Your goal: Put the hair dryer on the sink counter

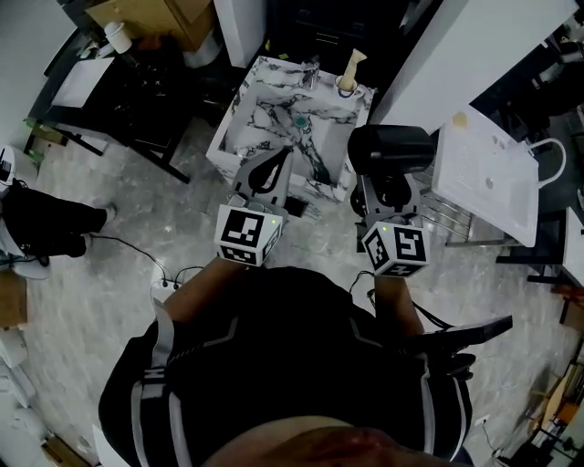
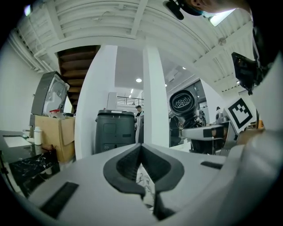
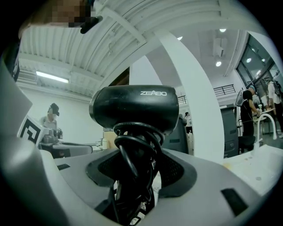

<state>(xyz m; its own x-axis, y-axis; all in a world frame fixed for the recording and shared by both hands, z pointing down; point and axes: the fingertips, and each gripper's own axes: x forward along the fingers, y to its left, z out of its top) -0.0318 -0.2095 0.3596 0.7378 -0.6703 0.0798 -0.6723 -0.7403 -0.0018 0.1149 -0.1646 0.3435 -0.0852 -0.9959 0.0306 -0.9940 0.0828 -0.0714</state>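
Note:
A black hair dryer (image 1: 392, 150) with its cord wound round the handle stands upright in my right gripper (image 1: 388, 196). In the right gripper view its barrel (image 3: 135, 108) fills the middle and the wrapped handle sits between the jaws of that gripper (image 3: 135, 176), which press on it. My left gripper (image 1: 265, 173) is held beside it, jaws together with nothing in them (image 2: 141, 152); from there the dryer (image 2: 182, 102) shows at the right. Just ahead of both grippers stands the marble-patterned sink counter (image 1: 239, 100).
A tan bottle (image 1: 349, 73) stands at the counter's far right corner. A white basin with a faucet (image 1: 488, 173) is at the right. A black table (image 1: 100, 91) and cardboard box (image 1: 164, 18) are at the upper left. A person's leg (image 1: 46, 228) is at the left; a cable (image 1: 169, 274) lies on the floor.

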